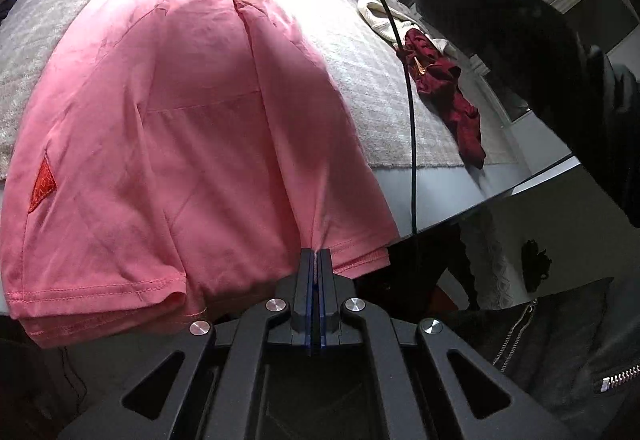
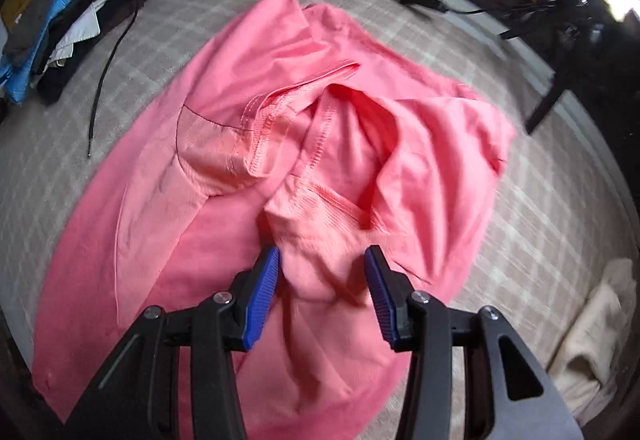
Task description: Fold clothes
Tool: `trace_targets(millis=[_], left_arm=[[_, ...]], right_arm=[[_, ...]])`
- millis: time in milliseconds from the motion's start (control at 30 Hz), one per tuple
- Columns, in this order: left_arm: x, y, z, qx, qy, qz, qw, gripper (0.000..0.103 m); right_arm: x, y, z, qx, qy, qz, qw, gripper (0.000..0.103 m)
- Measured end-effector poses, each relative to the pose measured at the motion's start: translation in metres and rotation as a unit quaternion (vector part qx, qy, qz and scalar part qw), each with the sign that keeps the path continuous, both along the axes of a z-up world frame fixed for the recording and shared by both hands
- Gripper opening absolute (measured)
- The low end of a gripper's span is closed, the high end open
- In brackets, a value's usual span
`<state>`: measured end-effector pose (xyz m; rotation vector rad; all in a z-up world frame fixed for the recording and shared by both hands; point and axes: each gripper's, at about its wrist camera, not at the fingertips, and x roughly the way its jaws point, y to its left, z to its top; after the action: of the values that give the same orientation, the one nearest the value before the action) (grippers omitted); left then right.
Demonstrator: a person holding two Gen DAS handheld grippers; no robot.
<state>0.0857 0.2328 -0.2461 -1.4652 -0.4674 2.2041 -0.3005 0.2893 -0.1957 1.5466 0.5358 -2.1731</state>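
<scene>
Most of the checked bed cover (image 2: 532,224) is taken up by the pink T-shirt (image 1: 168,143), which is spread from the near edge to the far side. Bare cover is left on both flanks. On the left flank, passage is narrowed by a black cord (image 2: 110,67) lying on the cover and by a stack of folded clothes (image 2: 76,7) behind it. On the right flank, a dark red garment (image 1: 444,87) and a cream garment (image 1: 384,13) are lying, and that side is crossed above by a sleeved arm (image 1: 500,7) and a hanging black cable (image 1: 410,111).
</scene>
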Motion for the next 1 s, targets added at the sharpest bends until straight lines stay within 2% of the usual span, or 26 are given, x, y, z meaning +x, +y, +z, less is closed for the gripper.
trace_targets(millis=[33, 67, 100, 200, 367, 467, 567, 667, 700, 767, 833, 900, 1000], left_arm=[[0.000, -0.001, 0.000, 0.001, 0.000, 0.000, 1.0000, 0.001], [0.000, -0.001, -0.001, 0.002, 0.000, -0.001, 1.0000, 0.001], [0.000, -0.002, -0.001, 0.003, 0.000, -0.001, 1.0000, 0.001], [0.001, -0.005, 0.001, 0.012, 0.002, 0.001, 0.9999, 0.001], [0.006, -0.013, 0.016, 0.021, 0.014, 0.018, 0.9995, 0.001], [0.008, -0.018, 0.019, 0.016, 0.017, 0.024, 0.9994, 0.001], [0.006, -0.021, 0.008, 0.010, 0.001, 0.026, 0.9996, 0.001], [0.002, -0.025, -0.007, -0.003, -0.037, 0.026, 0.9990, 0.001], [0.004, -0.028, -0.005, -0.001, -0.038, 0.027, 0.9989, 0.001], [0.008, -0.038, 0.006, -0.007, -0.033, 0.029, 0.9990, 0.001], [0.009, -0.052, 0.025, -0.023, -0.022, 0.030, 0.9990, 0.002], [0.011, -0.067, 0.043, -0.040, -0.011, 0.032, 0.9986, 0.002], [-0.010, -0.090, 0.069, -0.064, 0.005, 0.025, 0.9977, 0.002]], right_arm=[[-0.003, -0.001, -0.002, -0.004, -0.007, 0.003, 1.000, 0.017], [-0.004, -0.001, -0.004, -0.006, -0.011, 0.004, 1.000, 0.005], [-0.006, 0.000, -0.003, -0.011, -0.014, 0.004, 1.000, 0.003], [-0.009, 0.002, 0.000, -0.029, -0.020, 0.003, 0.999, 0.003], [-0.009, 0.005, 0.025, -0.074, -0.012, -0.002, 0.997, 0.003], [-0.014, 0.000, 0.034, -0.085, -0.005, -0.002, 0.996, 0.003], [-0.020, -0.005, 0.030, -0.094, -0.008, -0.011, 0.996, 0.003], [-0.023, -0.017, 0.006, -0.090, -0.041, -0.004, 0.995, 0.004], [-0.023, -0.018, 0.003, -0.090, -0.048, -0.008, 0.995, 0.007], [-0.018, -0.005, 0.020, -0.134, -0.042, -0.014, 0.990, 0.010], [-0.008, 0.019, 0.045, -0.189, -0.028, -0.027, 0.981, 0.023], [0.006, 0.054, 0.074, -0.238, -0.011, -0.043, 0.970, 0.023], [0.032, 0.098, 0.108, -0.237, 0.010, -0.050, 0.970, 0.023]])
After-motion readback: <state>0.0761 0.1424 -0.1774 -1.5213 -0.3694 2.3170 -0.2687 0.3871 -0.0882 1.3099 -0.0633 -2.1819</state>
